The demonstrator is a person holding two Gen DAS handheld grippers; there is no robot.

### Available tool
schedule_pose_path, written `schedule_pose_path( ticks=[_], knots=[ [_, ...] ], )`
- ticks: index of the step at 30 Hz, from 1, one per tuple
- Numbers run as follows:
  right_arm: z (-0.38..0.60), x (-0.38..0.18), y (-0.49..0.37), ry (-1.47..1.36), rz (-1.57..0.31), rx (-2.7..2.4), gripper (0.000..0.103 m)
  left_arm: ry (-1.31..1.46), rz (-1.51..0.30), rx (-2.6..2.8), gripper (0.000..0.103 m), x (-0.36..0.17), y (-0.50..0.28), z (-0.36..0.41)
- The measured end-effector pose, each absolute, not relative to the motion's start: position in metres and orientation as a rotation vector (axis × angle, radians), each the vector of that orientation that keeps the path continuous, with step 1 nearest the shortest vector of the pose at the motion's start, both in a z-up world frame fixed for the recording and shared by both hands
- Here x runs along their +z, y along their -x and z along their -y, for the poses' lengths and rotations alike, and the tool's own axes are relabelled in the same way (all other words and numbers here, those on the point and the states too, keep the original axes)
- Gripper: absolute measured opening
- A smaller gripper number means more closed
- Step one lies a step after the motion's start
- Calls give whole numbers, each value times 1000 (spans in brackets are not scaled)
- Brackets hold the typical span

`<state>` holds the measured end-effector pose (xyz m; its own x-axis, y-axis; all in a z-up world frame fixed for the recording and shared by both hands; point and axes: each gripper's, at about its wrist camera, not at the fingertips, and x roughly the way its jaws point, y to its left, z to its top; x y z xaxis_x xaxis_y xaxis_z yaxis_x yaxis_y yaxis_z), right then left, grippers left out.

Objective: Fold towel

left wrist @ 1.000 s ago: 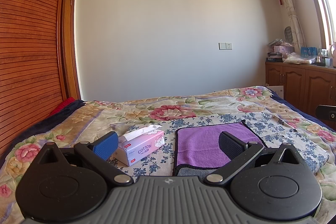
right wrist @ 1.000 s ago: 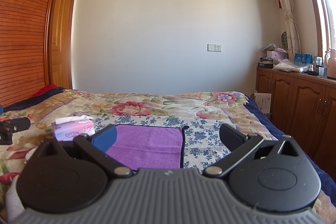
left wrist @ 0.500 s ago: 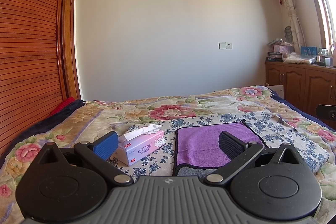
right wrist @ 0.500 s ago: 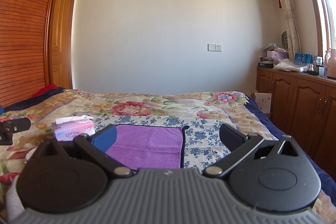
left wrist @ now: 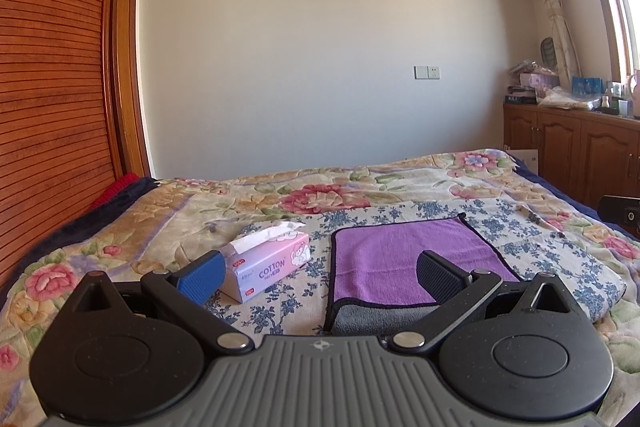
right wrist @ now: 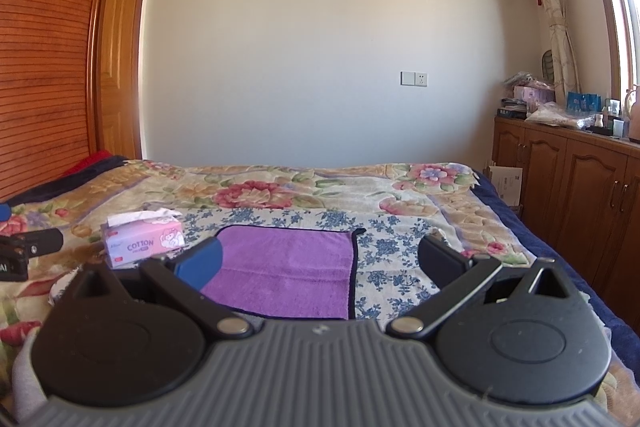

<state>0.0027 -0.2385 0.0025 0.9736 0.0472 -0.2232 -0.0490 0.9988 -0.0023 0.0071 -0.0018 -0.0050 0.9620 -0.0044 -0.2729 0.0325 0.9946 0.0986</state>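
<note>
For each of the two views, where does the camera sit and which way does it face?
Left wrist: on the left gripper, looking along the bed at the purple towel and far wall; own open fingers show.
Right wrist: on the right gripper, facing likewise from further right; own open fingers and the left gripper's edge show.
Shared: towel, tissue box, floral bedspread.

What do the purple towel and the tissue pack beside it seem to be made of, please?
Purple towel: probably microfibre, with a matte fuzzy nap, grey underside and dark stitched edging. Tissue pack: likely thin plastic film, with a slightly glossy printed wrap and white tissue poking out.
</note>
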Motion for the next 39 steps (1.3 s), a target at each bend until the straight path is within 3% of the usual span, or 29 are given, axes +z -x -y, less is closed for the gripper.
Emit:
schedule_pose_path(
  ticks=[33,39],
  knots=[
    [238,-14,-74,54,-435,224,103,-140,-438,-152,103,-24,-63,8],
    [240,-16,-88,71,-466,260,103,-135,-467,-187,97,-29,-77,10]
  ],
)
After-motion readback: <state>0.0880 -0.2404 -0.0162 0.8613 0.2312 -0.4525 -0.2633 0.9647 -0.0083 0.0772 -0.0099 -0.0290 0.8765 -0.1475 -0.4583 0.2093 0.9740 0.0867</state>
